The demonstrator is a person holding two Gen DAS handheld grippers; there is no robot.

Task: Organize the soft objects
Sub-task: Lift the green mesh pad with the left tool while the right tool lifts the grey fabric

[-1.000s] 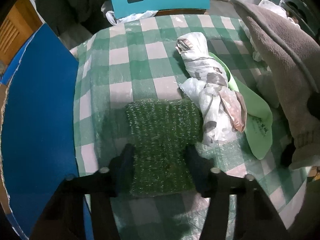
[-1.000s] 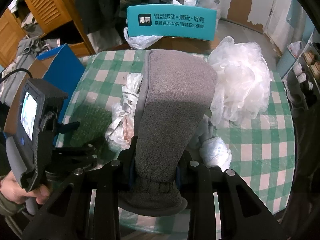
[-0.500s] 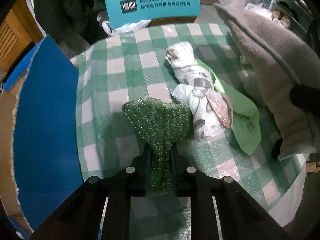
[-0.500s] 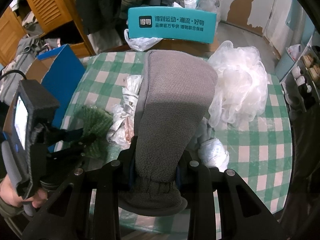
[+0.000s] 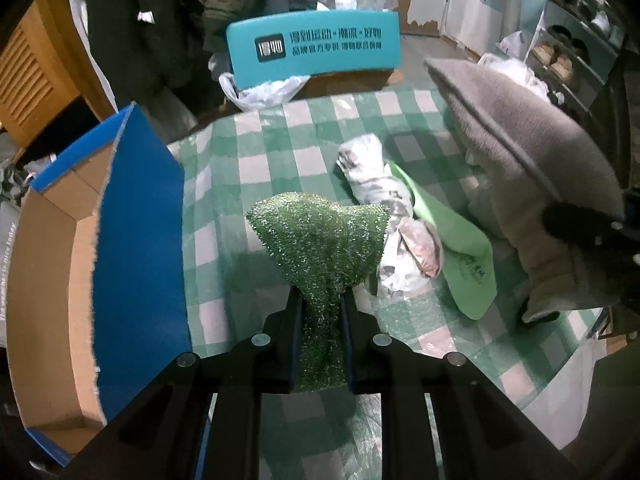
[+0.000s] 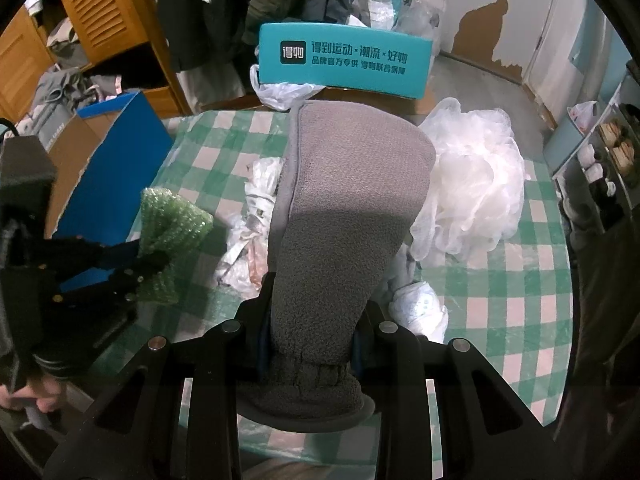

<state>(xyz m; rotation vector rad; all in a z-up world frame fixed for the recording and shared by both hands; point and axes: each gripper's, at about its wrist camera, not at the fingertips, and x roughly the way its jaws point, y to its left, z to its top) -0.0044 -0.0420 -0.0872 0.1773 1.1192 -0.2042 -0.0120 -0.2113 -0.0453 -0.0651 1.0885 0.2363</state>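
My left gripper point(image 5: 320, 300) is shut on a green bubble-wrap sheet point(image 5: 320, 236) and holds it above the checked table point(image 5: 264, 168); it also shows in the right wrist view point(image 6: 168, 220). My right gripper point(image 6: 312, 312) is shut on a grey fleece mitt point(image 6: 340, 216), held up over the table; the mitt shows at the right of the left wrist view point(image 5: 532, 176). A crumpled plastic bag bundle point(image 5: 384, 184), a light green insole point(image 5: 452, 244) and a white mesh puff point(image 6: 476, 184) lie on the table.
An open cardboard box with blue flaps point(image 5: 132, 216) stands left of the table. A teal chair back point(image 5: 316, 50) is behind the table. A small white bundle point(image 6: 416, 304) lies near the mitt. Cabinets and hanging clothes fill the background.
My left gripper closed on the green bubble wrap and lifted it off the table. The right gripper kept holding the grey mitt in about the same place.
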